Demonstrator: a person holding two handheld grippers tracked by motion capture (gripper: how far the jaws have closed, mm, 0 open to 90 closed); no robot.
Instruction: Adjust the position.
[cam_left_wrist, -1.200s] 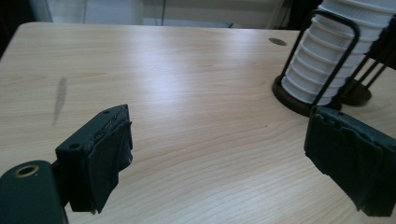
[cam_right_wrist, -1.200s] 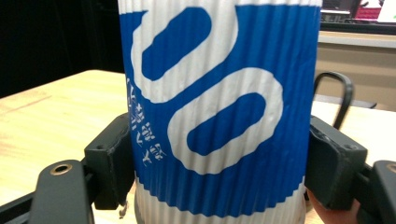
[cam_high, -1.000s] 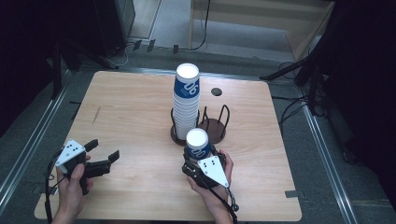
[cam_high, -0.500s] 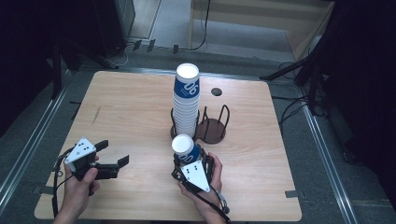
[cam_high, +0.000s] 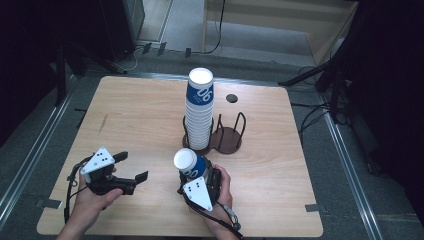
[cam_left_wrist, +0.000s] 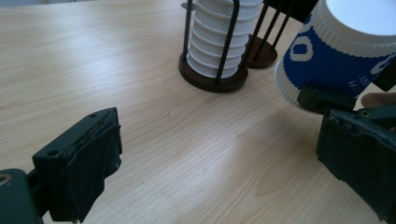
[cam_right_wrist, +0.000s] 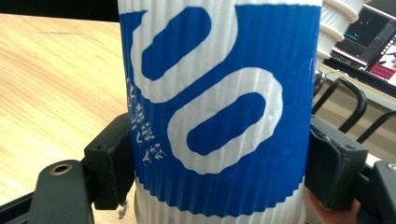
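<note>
A blue and white paper cup (cam_high: 188, 164) (cam_left_wrist: 337, 56) (cam_right_wrist: 219, 107) is held bottom-up above the table's front middle, my right gripper (cam_high: 201, 176) (cam_right_wrist: 219, 161) shut on its sides. A tall stack of the same cups (cam_high: 199, 110) (cam_left_wrist: 218, 39) stands upside down in the left ring of a dark wire cup holder (cam_high: 227, 138) at the table's centre. My left gripper (cam_high: 131, 167) (cam_left_wrist: 219, 161) is open near the front left, its jaws pointing right toward the held cup with nothing between them.
The holder's right ring (cam_high: 231, 131) is empty. A small dark round hole (cam_high: 231, 98) lies in the wooden table (cam_high: 135, 115) behind the holder. Cables and dark equipment sit on the floor beyond the table's far edge.
My right gripper has carried the cup left and toward the front, away from the holder. My left gripper has moved right, toward the cup.
</note>
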